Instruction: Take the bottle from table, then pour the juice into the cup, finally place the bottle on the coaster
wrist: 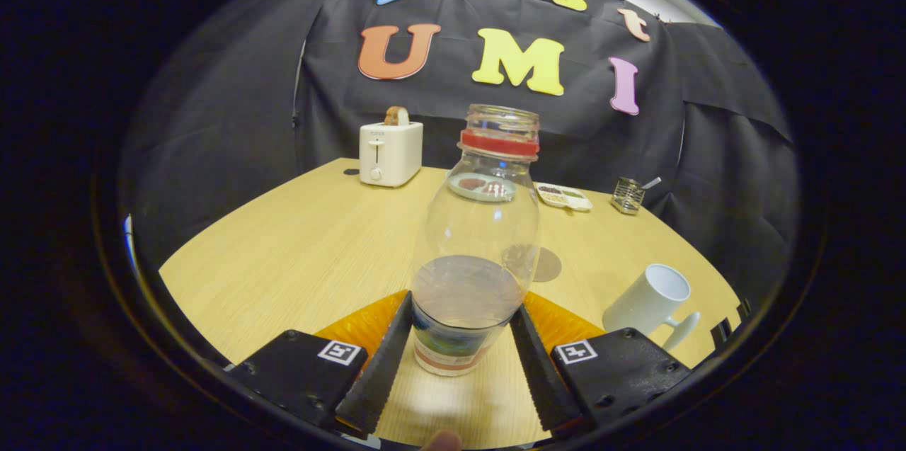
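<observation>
While the claw stands with its two fingers apart on either side of the clear glass bottle with the red neck band, I cannot tell if they already press on it. The bottle stands upright between them on the pale wooden table, its long axis vertical. Beyond it lies the round brown coaster; the white ceramic cup is ahead to the right.

The bottle is clear glass with a red ring at its neck and a blue, white and red label at its base. At 4 o'clock from it the cup is white. The table is pale wood grain; the toaster, at 11 o'clock, is white.
</observation>
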`<act>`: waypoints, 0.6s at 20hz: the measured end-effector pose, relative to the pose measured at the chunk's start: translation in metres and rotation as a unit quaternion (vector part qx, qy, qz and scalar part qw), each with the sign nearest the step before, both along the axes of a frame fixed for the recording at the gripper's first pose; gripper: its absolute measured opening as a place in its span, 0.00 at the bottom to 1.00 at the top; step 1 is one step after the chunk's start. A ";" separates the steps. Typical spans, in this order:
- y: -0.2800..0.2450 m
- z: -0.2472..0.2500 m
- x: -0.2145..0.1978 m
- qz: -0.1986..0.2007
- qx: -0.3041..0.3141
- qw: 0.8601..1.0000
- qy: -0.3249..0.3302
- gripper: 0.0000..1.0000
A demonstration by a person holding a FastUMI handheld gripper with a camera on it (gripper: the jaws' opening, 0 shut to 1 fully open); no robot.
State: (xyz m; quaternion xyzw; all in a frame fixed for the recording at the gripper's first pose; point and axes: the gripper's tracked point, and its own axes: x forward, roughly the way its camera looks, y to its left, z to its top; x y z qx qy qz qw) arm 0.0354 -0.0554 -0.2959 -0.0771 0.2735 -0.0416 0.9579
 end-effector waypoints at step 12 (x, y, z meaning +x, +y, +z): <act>-0.023 0.066 0.011 -0.036 0.193 0.977 -0.078 0.77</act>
